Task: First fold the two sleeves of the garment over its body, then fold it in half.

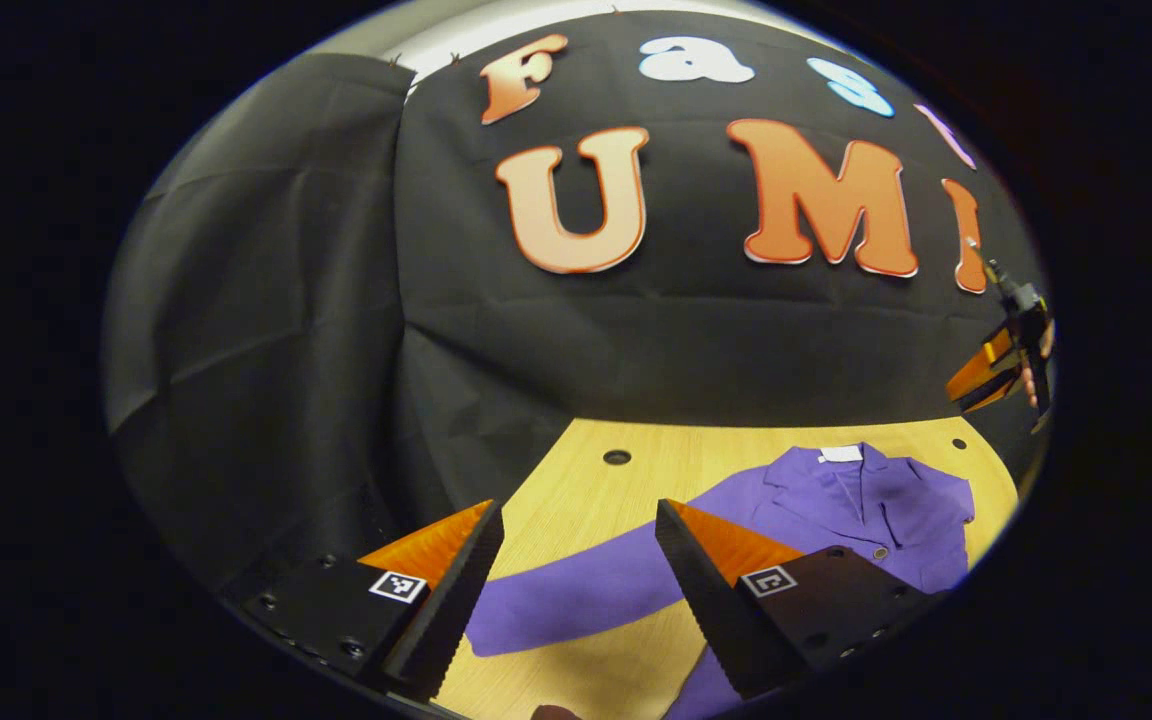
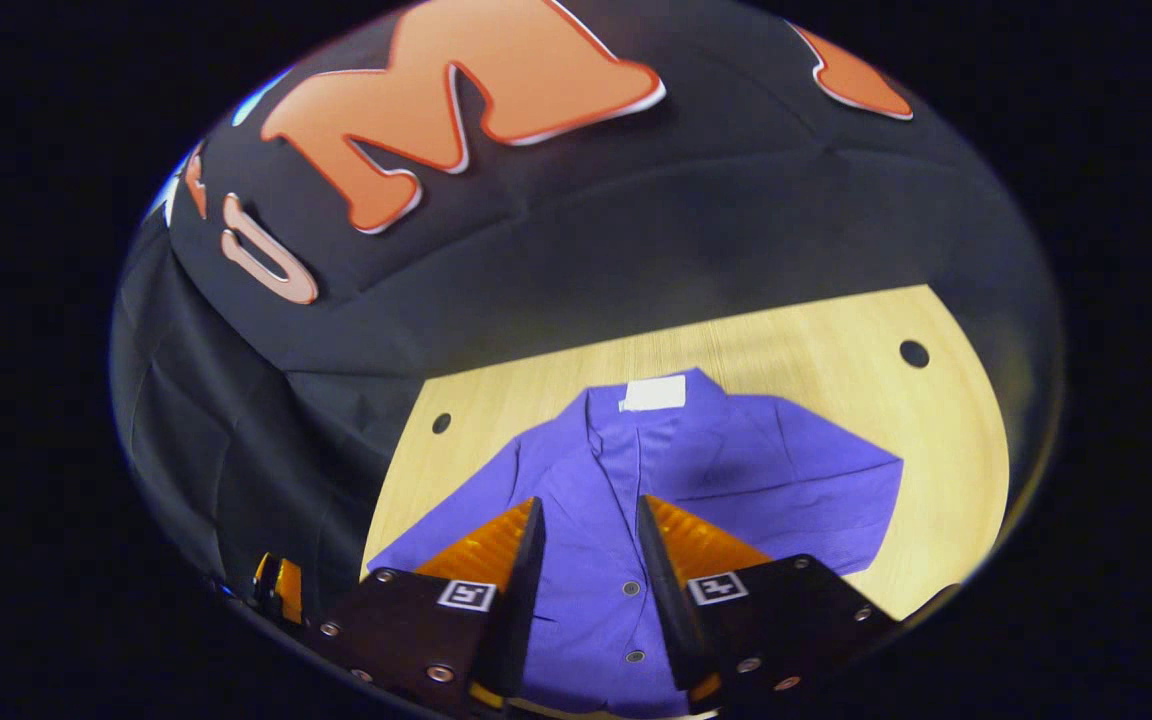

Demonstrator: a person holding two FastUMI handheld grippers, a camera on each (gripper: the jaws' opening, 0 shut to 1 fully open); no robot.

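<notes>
Garment (image 2: 636,480) lies flat on the table (image 2: 836,340); left tongs (image 1: 576,560) and right tongs (image 2: 588,550) gape, holding nothing.

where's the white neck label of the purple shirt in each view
Left gripper view: the white label sits right of centre, at the top of the purple shirt, beyond the right finger of the tongs.
Right gripper view: the label is near the centre, at the collar, above the gap of the tongs.
Shared landmark: the wooden table with round holes.

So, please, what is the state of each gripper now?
Left gripper: open, empty, above the purple shirt's sleeve.
Right gripper: open, empty, above the shirt.
</notes>
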